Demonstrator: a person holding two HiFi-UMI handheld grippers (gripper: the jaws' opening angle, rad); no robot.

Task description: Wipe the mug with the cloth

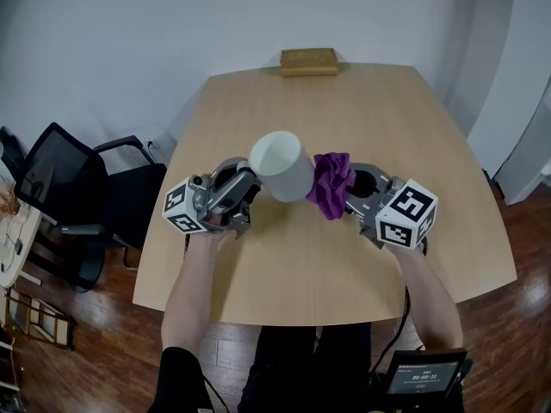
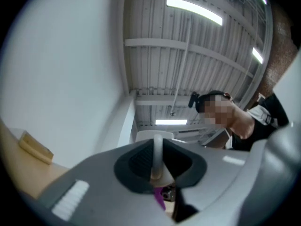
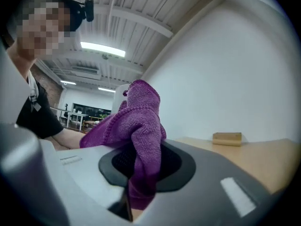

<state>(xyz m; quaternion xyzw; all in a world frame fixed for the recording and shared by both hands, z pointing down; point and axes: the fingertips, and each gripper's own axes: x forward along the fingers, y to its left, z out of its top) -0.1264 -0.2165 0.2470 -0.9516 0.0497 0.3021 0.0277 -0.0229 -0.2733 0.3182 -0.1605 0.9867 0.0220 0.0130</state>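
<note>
Wooden table [image 1: 362, 127] is filling most of the head view, with a black office chair [image 1: 77, 188] sitting off its left edge on the wood floor. The person's forearms are reaching in from the bottom, each hand holding a gripper over the table's near half.

Left gripper [image 1: 245, 188] is clamping a thin white part of the mug [image 1: 282, 166]; handle or wall, can't tell which. Its pads are pressing on both sides of that part in the left gripper view. It is tilting upward.

Right gripper [image 1: 355, 194] is pinching the purple cloth [image 1: 331, 183], with fabric bunching up out of the jaws and hanging below them in the right gripper view.

The white mug is being held up off the table between the two grippers, tipped over with its open mouth not showing. The cloth is pressing against the mug's right side.

A small tan block [image 1: 308, 61] is lying at the table's far edge, well apart from everything else.
</note>
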